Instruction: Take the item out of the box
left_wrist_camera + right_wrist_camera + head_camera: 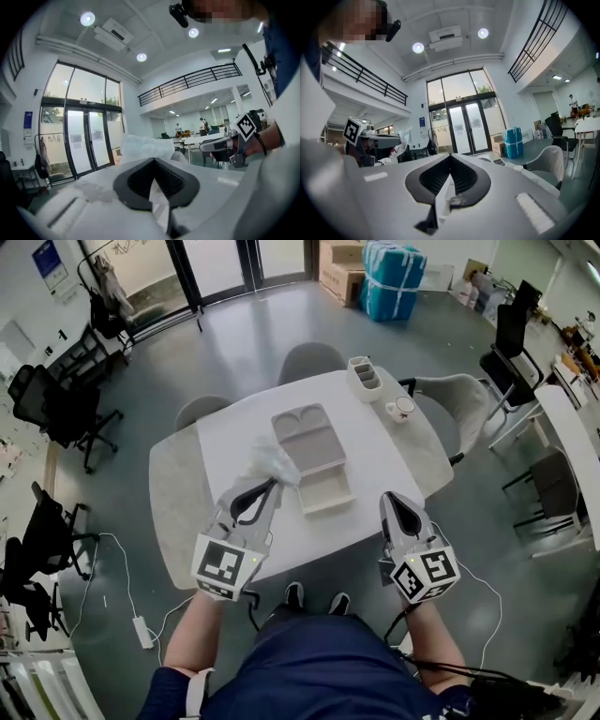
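Your L gripper has its jaws pinched shut on a crumpled clear plastic bag, just beside the left edge of the open clamshell box on the white table, and your R gripper, jaws together w/ nothing between, sits at the table's near edge, right of the box.

open box mid-table, cup far corner

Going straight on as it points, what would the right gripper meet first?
Nothing near: the right gripper points across bare table between the box and the tray; beyond, perhaps the far chair, though height is unclear.
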